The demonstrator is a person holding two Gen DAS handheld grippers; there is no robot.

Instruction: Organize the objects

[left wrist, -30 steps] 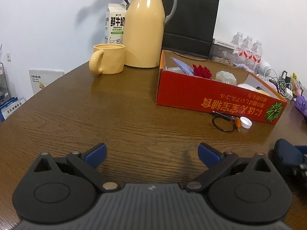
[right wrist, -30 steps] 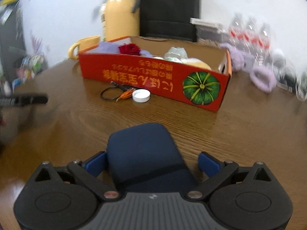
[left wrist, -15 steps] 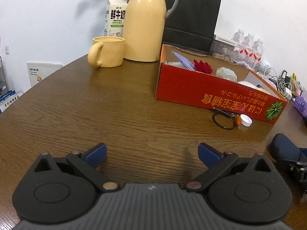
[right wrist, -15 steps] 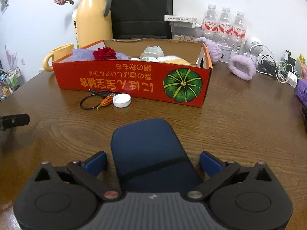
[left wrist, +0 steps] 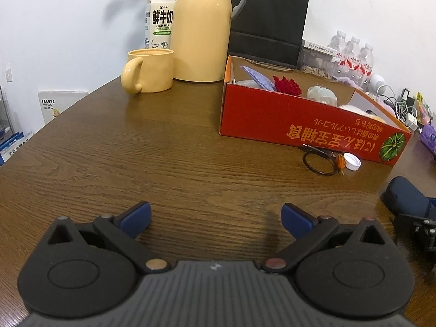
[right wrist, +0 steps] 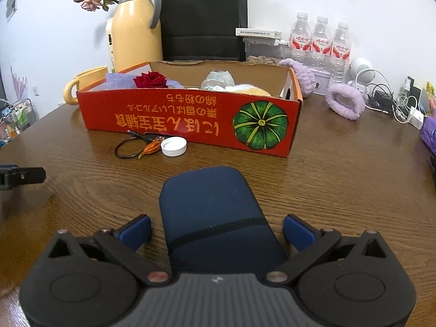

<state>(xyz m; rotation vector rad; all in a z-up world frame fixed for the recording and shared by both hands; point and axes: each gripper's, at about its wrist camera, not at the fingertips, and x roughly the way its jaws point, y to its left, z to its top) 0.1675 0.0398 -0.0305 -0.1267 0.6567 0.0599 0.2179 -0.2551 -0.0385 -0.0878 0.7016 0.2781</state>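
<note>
A dark navy pouch [right wrist: 215, 218] lies flat on the wooden table [right wrist: 340, 190], between the spread fingers of the right gripper [right wrist: 216, 230]; the blue pads stand clear of its sides, so nothing is clamped, and the pouch's near end is hidden under the gripper body. What kind of case it is I can't say, only that a dark seam or zip crosses it. Just beyond it, against the front of the red cardboard box [right wrist: 190, 120], sit a white bottle cap [right wrist: 173, 146], a black loop of cord [right wrist: 128, 148] and a small orange thing [right wrist: 151, 148] too tangled to identify. Inside the box a red rose [right wrist: 150, 79] shows above the wall, with a lilac cloth [right wrist: 117, 80] and some pale wrapped lumps mostly sunk out of sight. Behind stand a yellow mug [right wrist: 81, 84], a yellow thermos jug [right wrist: 135, 30] whose top is cropped in the left view, a milk carton [left wrist: 160, 19], a black paper bag [right wrist: 203, 16], water bottles [right wrist: 321, 41] and purple scrunchies [right wrist: 343, 100]. The left gripper [left wrist: 216, 216] hovers over bare table, fingers wide apart and empty; from its camera the pouch is cut off at the right edge.
</note>
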